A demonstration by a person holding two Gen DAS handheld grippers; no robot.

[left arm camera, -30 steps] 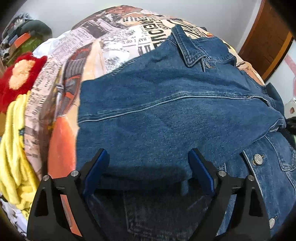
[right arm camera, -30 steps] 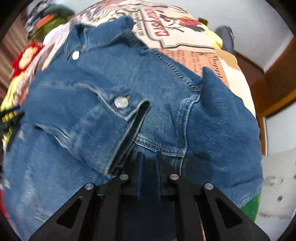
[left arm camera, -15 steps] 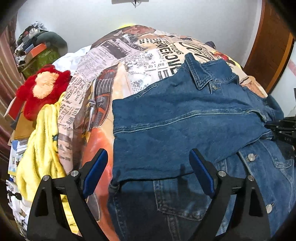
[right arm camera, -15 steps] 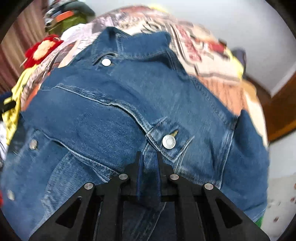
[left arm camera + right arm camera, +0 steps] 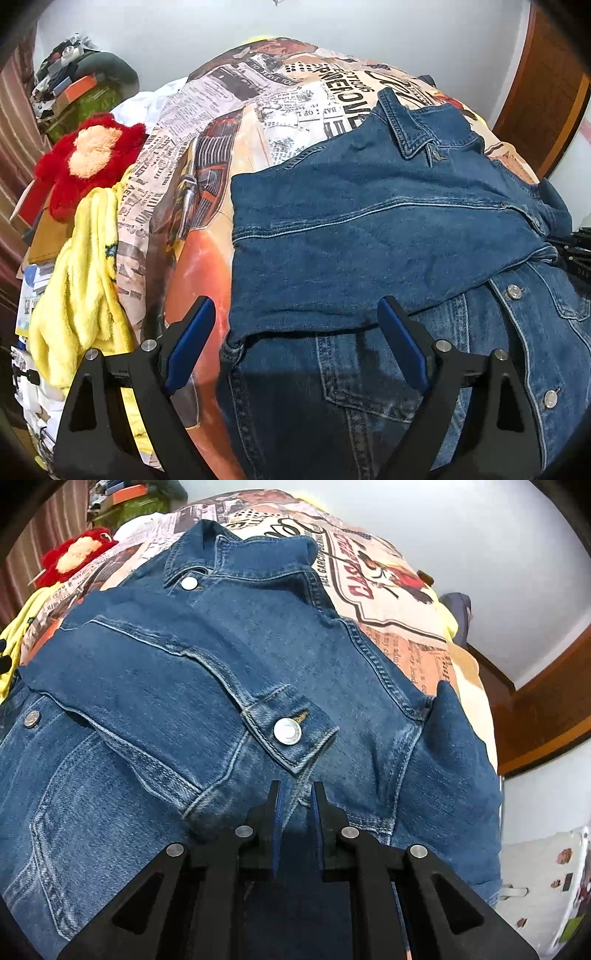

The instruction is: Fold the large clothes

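The denim jacket (image 5: 388, 236) lies front side up on a bed, on a bedspread (image 5: 258, 122) printed with newspaper and poster motifs. Its collar (image 5: 236, 557) points toward the far wall.

Work done, as the views show it: one sleeve (image 5: 369, 251) is folded across the chest, running from the shoulder edge on the left gripper's side to the front placket. Its buttoned cuff (image 5: 291, 731) rests on the chest panel just ahead of the right gripper. The fold line on that side looks straight and lies parallel to the side seam.

Work left, as a judgement: the opposite side of the jacket is not folded in; a raised hump of denim stands at its outer edge in the right wrist view, and the second sleeve cannot be made out there. The body is not yet folded along its length; hem and collar remain well apart. The task is estimated at an early-to-middle stage.

Gripper state:
- Left gripper (image 5: 295, 343): jaws spread wide, nothing between them. It hovers over the lower edge of the folded sleeve.
- Right gripper (image 5: 295, 827): jaws nearly together, with denim showing in the narrow gap just below the cuff. It reads as clenched on the jacket fabric.

Surroundings: a yellow fleece item (image 5: 81, 280) and a red plush toy (image 5: 88, 158) lie along the bed's edge, clear of the jacket.
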